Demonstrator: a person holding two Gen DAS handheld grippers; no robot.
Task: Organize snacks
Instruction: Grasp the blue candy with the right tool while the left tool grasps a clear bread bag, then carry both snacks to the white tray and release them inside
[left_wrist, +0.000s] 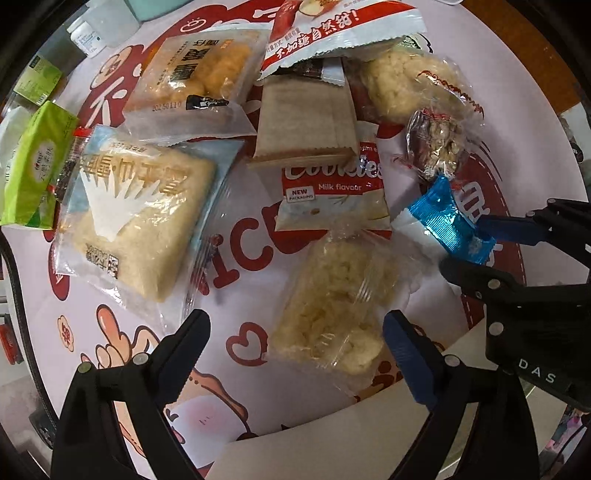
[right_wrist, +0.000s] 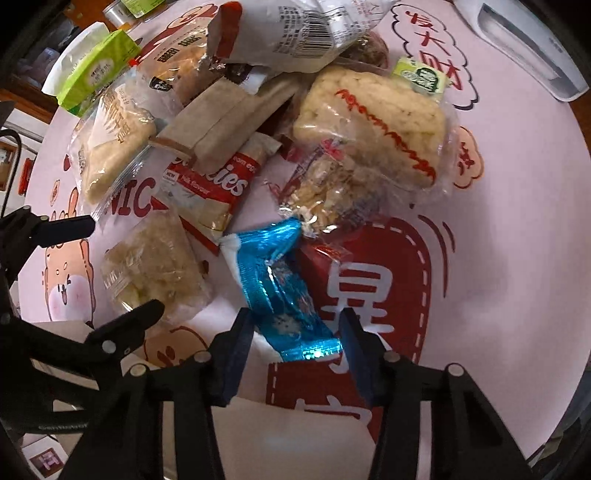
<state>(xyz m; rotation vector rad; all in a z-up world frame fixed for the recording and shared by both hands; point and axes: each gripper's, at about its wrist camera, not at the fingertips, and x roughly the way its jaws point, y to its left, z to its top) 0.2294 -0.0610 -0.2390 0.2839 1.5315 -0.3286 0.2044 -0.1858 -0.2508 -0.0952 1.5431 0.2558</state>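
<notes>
Snack packets (left_wrist: 306, 122) lie heaped on the tablecloth, a blue foil one (right_wrist: 280, 288) nearest.

The right gripper (right_wrist: 295, 343) straddles a blue foil snack (right_wrist: 275, 284) beside piled snack packets (right_wrist: 332, 122).

The snacks lie heaped on a round table (left_wrist: 436, 325) under a printed cloth. A rice cake (left_wrist: 328, 314) sits between the left gripper (left_wrist: 295, 332)'s fingers. Behind it lies a cookie packet (left_wrist: 332, 192), partly under a paper pouch (left_wrist: 303, 122). A foil bar (right_wrist: 280, 288) lies between the right gripper (right_wrist: 295, 350)'s fingers, right of the rice cake. A tissue pack (left_wrist: 33, 166) sits at the far left.
</notes>
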